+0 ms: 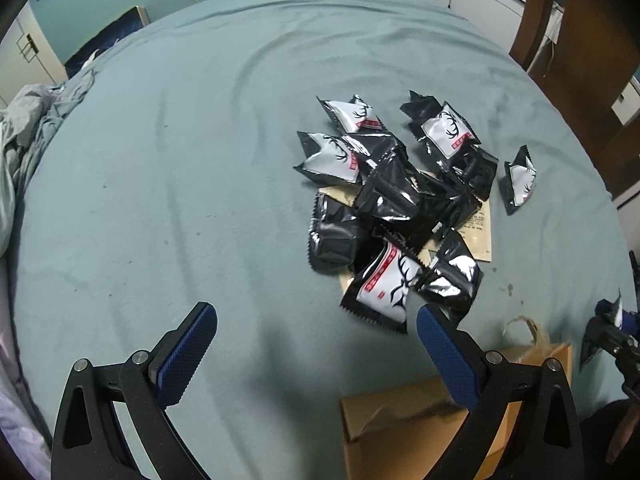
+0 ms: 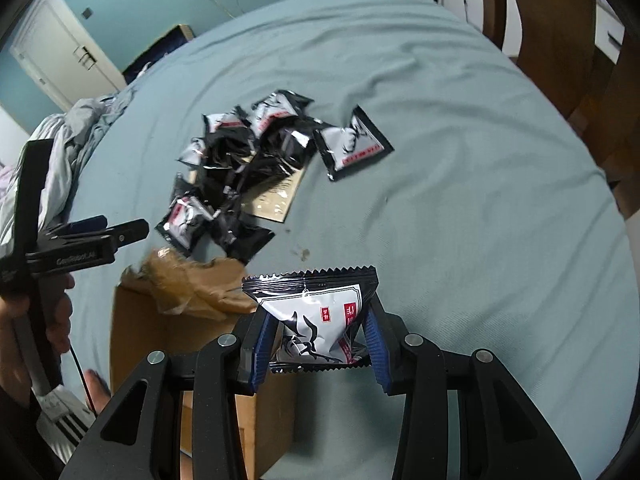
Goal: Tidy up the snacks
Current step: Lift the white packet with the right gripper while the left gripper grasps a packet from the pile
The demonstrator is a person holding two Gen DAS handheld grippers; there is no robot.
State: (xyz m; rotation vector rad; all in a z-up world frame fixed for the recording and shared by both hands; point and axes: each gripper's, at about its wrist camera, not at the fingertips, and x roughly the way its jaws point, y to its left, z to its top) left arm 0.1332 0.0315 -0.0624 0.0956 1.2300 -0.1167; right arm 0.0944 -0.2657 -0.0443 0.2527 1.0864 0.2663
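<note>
right gripper angled down, fingers clamped on snack packet, near kraft paper bag, left gripper fingers apart, empty, over bed

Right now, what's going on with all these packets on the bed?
A person with a gripper in each hand is sorting snack packets into a paper bag. The right gripper is shut on one packet, beside the bag's mouth. The left gripper is open and empty, pointed at the bed beside the pile. One packet lies apart from the pile.
</note>
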